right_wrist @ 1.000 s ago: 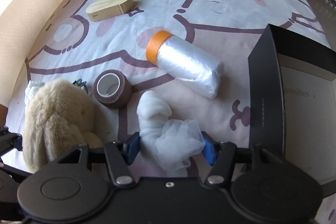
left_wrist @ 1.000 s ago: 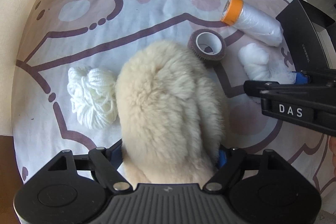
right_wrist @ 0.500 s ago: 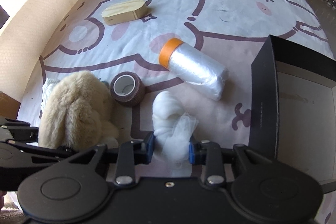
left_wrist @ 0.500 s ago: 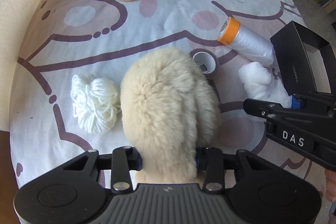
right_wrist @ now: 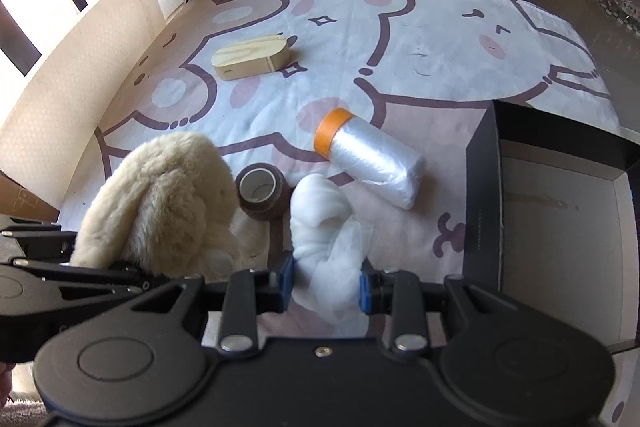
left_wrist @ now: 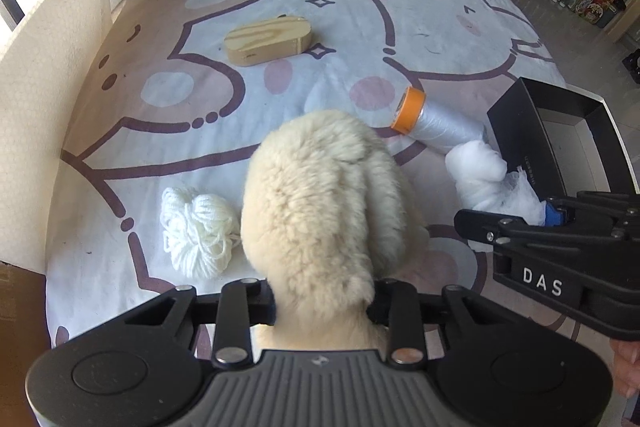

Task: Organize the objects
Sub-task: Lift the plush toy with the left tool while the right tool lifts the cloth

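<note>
Bear-print cloth [right_wrist: 440,39] lies bare beyond plush [left_wrist: 320,203]; black box [right_wrist: 560,227] bounds right edge.

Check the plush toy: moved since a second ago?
Yes. The plush toy, shut in the left tool, has lifted: its top now sits well above the brown tape roll, earlier level with it.

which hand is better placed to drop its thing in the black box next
Right. The right gripper holds the white cloth right beside the black box; the left gripper, holding the plush toy, sits farther away.
</note>
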The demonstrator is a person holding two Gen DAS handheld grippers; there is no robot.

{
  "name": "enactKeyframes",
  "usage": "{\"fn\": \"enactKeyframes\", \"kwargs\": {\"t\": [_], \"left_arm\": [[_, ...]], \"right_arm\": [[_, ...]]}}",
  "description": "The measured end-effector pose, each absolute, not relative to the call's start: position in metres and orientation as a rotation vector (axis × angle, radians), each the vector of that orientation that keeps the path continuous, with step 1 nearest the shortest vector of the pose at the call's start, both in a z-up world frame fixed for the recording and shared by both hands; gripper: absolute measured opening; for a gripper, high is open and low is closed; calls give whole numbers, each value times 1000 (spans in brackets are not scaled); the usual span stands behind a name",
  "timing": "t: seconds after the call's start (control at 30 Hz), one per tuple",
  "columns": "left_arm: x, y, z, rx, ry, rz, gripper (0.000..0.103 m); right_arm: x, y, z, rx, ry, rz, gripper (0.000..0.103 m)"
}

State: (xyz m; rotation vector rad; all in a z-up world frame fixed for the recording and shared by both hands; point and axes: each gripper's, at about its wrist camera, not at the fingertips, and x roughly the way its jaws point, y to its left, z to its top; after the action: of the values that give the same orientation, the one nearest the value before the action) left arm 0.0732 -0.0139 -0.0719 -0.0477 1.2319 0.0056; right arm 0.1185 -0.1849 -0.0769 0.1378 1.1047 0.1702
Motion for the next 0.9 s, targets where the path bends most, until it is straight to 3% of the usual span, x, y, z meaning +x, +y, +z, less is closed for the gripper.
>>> {"fn": "enactKeyframes", "kwargs": {"t": [0.9], "left_arm": [[51, -17, -28, -62, 1091, 19, 31]], "right_arm": [[98, -186, -35, 153, 997, 150, 32]]}}
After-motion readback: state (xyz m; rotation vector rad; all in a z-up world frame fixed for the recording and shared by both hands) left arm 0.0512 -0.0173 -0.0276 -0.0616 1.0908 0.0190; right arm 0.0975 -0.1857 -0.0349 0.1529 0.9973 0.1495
